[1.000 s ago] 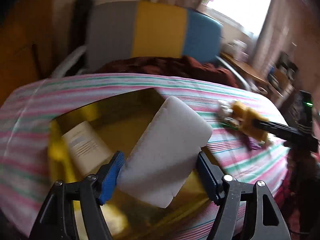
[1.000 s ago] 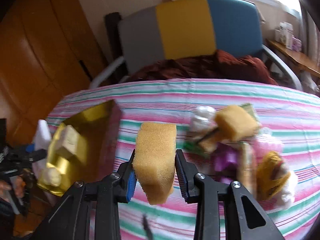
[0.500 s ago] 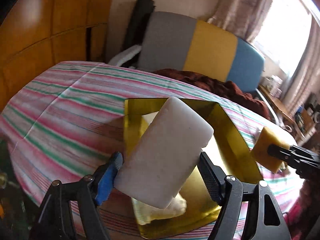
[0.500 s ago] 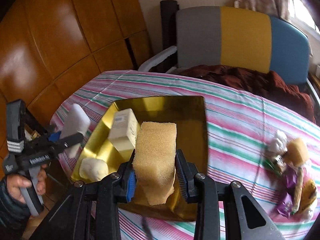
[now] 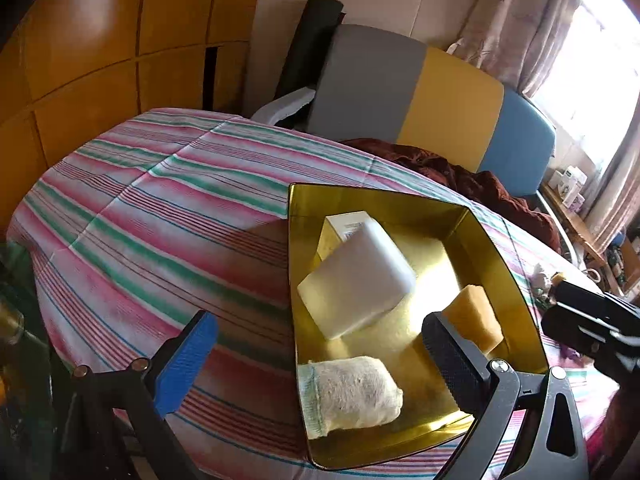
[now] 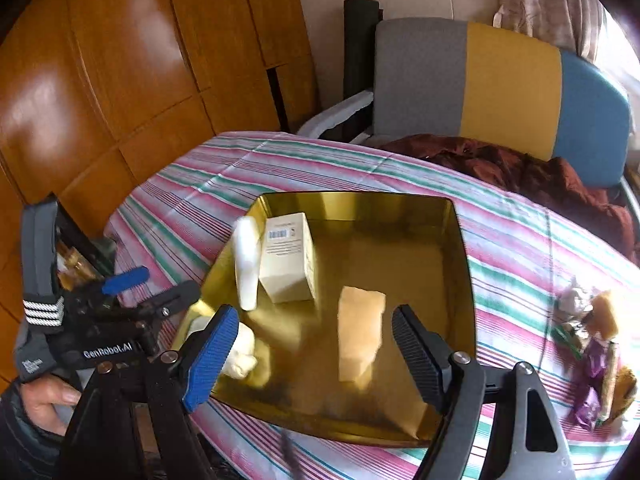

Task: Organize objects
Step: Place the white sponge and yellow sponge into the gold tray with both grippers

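In the tray (image 6: 464, 264), the box (image 6: 286, 256) lies behind the sponge (image 6: 360, 332), the rolled cloth (image 5: 352, 392) nearest.

The tray (image 6: 464, 248) is glossy golden metal. The yellow sponge (image 6: 360, 332) looks rough and porous, the white sponge (image 5: 356, 280) smooth and matt. The tablecloth (image 5: 160, 208) is striped woven cloth.

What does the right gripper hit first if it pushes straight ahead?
Probably the yellow sponge block lying in the gold metal tray, centred between the open right gripper jaws; depth is uncertain.
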Demonstrator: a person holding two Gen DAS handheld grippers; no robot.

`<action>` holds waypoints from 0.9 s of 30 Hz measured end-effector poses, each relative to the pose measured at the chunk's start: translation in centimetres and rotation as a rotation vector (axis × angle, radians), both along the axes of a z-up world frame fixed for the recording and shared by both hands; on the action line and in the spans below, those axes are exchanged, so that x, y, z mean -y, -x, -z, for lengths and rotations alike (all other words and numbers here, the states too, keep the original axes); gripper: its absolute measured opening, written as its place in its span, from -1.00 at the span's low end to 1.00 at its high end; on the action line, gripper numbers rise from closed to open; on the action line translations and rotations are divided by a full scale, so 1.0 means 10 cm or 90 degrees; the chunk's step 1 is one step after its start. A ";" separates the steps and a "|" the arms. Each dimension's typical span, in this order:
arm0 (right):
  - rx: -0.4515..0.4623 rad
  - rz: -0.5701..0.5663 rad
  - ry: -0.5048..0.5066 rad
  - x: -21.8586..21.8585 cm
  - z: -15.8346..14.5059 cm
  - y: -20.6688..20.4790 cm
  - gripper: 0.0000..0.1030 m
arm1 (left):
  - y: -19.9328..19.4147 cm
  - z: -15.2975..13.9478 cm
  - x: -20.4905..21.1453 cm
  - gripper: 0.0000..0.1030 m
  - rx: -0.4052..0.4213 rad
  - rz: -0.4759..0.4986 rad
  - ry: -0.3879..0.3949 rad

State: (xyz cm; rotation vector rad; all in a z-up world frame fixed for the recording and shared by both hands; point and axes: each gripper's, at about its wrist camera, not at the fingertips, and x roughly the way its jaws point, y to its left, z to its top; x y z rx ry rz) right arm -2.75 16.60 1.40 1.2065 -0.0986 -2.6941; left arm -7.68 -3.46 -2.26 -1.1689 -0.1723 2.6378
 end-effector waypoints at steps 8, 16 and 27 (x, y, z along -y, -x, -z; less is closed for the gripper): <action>-0.012 0.026 -0.011 -0.03 0.04 -0.13 0.64 | -0.14 -0.14 -0.10 0.99 -0.049 -0.024 0.052; -0.014 0.045 -0.013 -0.12 0.06 -0.24 0.67 | -0.28 -0.24 -0.30 0.99 -0.093 0.002 0.098; -0.009 0.094 -0.003 -0.45 0.11 -0.37 0.67 | -0.39 -0.23 -0.57 0.99 -0.092 0.051 0.127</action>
